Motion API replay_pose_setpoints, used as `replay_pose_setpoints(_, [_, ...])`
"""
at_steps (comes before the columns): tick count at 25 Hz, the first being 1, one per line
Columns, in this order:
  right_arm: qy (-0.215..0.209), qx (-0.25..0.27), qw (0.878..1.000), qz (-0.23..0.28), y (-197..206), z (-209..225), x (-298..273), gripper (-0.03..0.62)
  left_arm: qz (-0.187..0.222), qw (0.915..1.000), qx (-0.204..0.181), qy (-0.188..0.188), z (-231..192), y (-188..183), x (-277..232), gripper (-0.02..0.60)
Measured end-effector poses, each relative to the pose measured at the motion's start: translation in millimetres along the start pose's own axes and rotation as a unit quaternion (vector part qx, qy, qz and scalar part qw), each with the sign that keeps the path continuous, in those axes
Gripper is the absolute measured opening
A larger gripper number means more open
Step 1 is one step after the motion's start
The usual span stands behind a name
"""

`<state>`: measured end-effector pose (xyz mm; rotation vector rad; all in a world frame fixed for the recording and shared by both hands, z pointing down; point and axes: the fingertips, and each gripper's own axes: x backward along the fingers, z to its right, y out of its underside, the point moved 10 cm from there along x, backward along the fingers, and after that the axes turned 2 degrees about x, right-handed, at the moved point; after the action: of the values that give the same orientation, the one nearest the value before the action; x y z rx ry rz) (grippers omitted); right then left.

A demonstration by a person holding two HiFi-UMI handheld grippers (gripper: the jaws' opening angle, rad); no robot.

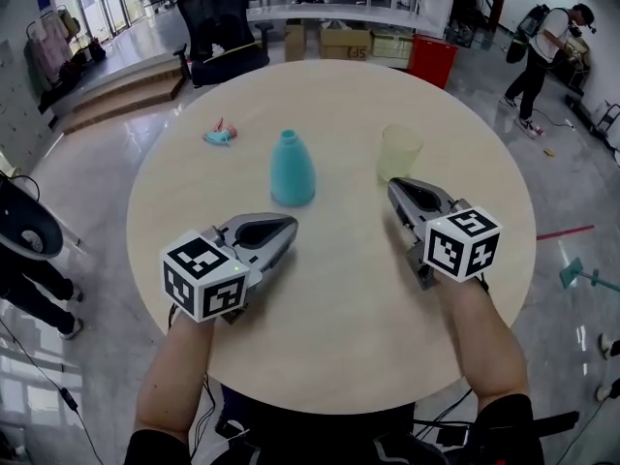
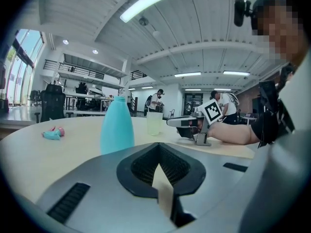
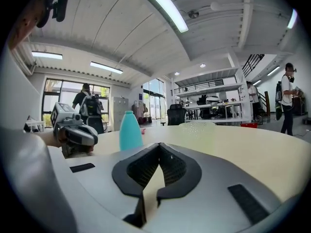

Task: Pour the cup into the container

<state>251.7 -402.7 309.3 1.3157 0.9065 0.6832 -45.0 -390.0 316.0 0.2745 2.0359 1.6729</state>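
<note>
A translucent pale-yellow cup (image 1: 399,151) stands upright on the round beige table (image 1: 339,308), right of centre. Left of it stands a teal bottle-shaped container (image 1: 292,169) with a narrow neck. My right gripper (image 1: 395,188) lies low over the table just short of the cup, shut and empty. My left gripper (image 1: 290,224) is shut with nothing in it, a little in front of the container. In the left gripper view the container (image 2: 116,127) and cup (image 2: 154,123) stand ahead, with the right gripper (image 2: 187,123) beside the cup. The right gripper view shows the cup (image 3: 197,130) straight ahead and the container (image 3: 130,130) to the left.
A small pink and teal object (image 1: 220,135) lies at the table's far left. Beyond the table are a black office chair (image 1: 221,22), cardboard boxes (image 1: 344,39) and a red bin (image 1: 431,59). A person (image 1: 542,46) stands at the far right.
</note>
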Motion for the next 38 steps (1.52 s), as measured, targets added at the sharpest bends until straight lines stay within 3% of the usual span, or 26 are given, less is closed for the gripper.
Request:
replay_pose_setpoints(5, [0.001,-0.003,1.000,-0.002,1,1,-6,0.006,0.009,0.9997,0.004,-0.022,-6,0,1,0.000])
replay_pose_setpoints(12, [-0.055,-0.022,0.998,-0.020,4,-10,9,0.006,0.007,0.9995,0.010,-0.031,10,6,3,0.000])
replay_pose_setpoints(14, [-0.073,0.001,0.997,-0.017,3,-27,35,0.006,0.018,0.9998,0.000,-0.012,41,11,13,0.000])
replay_pose_setpoints(17, [-0.082,0.044,0.996,-0.012,-1,-60,81,0.007,0.047,0.9982,0.005,-0.037,85,18,33,0.000])
replay_pose_setpoints(23, [-0.078,0.049,0.996,0.021,4,-117,168,0.007,0.094,0.9945,0.017,-0.042,174,29,77,0.000])
replay_pose_setpoints(30, [-0.102,0.050,0.993,0.026,29,-189,269,0.008,0.105,0.9919,0.033,-0.064,282,63,133,0.000])
replay_pose_setpoints(38, [-0.079,0.026,0.996,0.041,41,-294,418,0.008,0.112,0.9903,0.053,-0.063,437,102,230,0.000])
